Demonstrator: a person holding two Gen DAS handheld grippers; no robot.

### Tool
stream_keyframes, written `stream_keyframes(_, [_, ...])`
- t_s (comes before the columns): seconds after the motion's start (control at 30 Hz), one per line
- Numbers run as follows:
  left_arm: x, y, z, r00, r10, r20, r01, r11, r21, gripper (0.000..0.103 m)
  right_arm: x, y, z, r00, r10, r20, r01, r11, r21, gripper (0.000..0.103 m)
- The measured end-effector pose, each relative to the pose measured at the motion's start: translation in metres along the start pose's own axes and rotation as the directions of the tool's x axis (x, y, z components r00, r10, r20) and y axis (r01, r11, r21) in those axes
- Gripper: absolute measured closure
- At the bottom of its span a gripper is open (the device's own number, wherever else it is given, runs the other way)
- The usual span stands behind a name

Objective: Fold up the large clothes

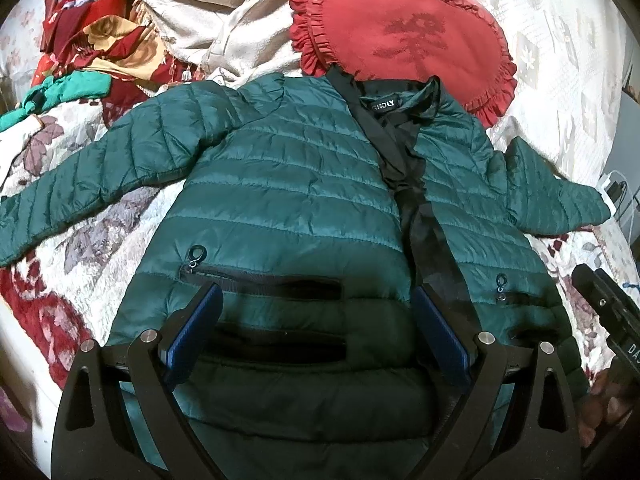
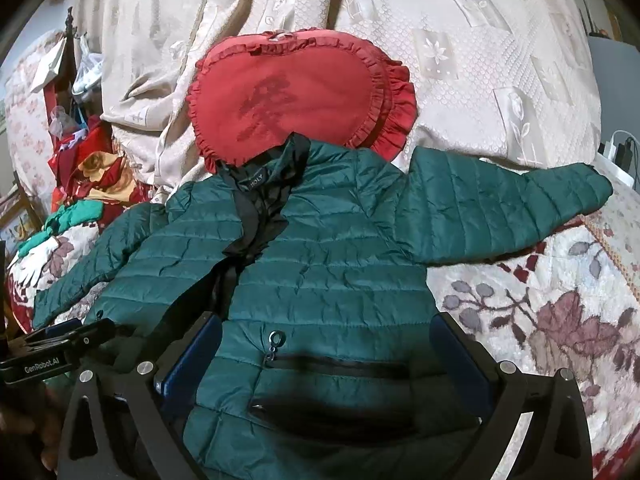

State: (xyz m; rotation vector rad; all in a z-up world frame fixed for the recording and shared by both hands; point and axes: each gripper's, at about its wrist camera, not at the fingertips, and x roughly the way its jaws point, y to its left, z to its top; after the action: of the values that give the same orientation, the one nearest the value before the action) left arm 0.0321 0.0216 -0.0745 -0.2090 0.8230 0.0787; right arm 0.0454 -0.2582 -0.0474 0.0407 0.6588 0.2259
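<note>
Nearest to us, at six o'clock in the left wrist view, our left gripper (image 1: pixel 318 320) hangs over the lower hem of the green puffer jacket (image 1: pixel 288 184), its blue-padded fingers (image 1: pixel 192 332) spread wide apart with nothing between them but the fabric beneath. In the right wrist view our right gripper (image 2: pixel 326 354) stands the same way, fingers (image 2: pixel 464 356) parted, above the jacket's other lower front, framing the zip pocket (image 2: pixel 336 366) and its ring pull. We cannot tell whether either tool touches the cloth.

At three o'clock in the left view the right tool's black body shows at the edge; at nine o'clock in the right view the left tool shows likewise, lettered "GenRobot.AI".

Further out, the jacket (image 2: pixel 320 248) lies face up and unzipped on a floral blanket (image 1: pixel 80 240), black lining showing along the opening, both sleeves spread out to nine and three o'clock.

Beyond the collar, toward twelve o'clock, a red heart-shaped ruffled cushion (image 1: pixel 404 36) touches the jacket's neck. Behind it lies a cream patterned bedcover (image 2: pixel 460 40), and at ten o'clock a heap of red and gold fabrics (image 1: pixel 116 44).
</note>
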Motion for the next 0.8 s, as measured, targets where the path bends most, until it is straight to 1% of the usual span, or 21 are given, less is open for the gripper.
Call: stream_keyframes(0.8, [0.0,-0.0021,-0.0002,1.0,0.013,0.002,-0.013,1.0,0.008,0.007,0.0005,0.0097,-0.0023,1.0,0.013,-0.006,-0.013,1.0,-0.023,0.0])
